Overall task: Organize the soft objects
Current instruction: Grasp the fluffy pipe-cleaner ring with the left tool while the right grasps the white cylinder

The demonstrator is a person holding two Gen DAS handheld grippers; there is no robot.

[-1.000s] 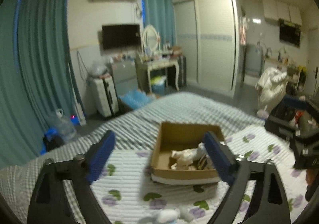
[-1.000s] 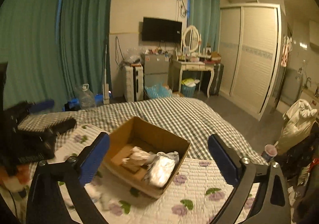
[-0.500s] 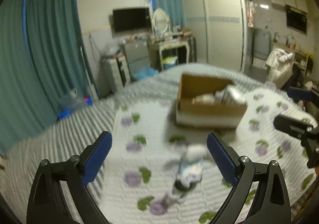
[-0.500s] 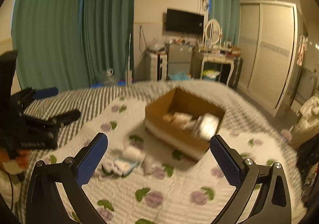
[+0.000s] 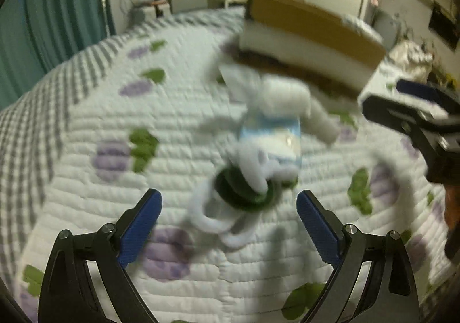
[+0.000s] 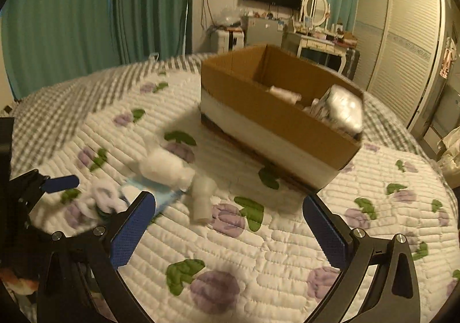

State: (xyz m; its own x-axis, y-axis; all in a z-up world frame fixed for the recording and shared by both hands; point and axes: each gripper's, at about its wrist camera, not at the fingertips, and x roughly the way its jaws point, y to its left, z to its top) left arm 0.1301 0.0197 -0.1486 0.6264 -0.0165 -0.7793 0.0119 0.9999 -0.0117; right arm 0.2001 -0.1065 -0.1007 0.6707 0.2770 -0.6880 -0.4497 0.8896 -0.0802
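Jaws of both grippers gape empty, having swung down from the cardboard box point(image 6: 276, 118) to the sock pile point(image 5: 258, 156) on the bed, next pickup likely.

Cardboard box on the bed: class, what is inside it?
The cardboard box holds a silvery packet and pale soft items. Its near wall hides the floor and anything lower.

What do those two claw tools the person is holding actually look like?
Both look alike: the left gripper and right gripper have black Y-shaped frames with triangular cut-outs and silver screws. Each finger ends in a flat blue pad with a dotted, grippy texture. No cables or markings show.
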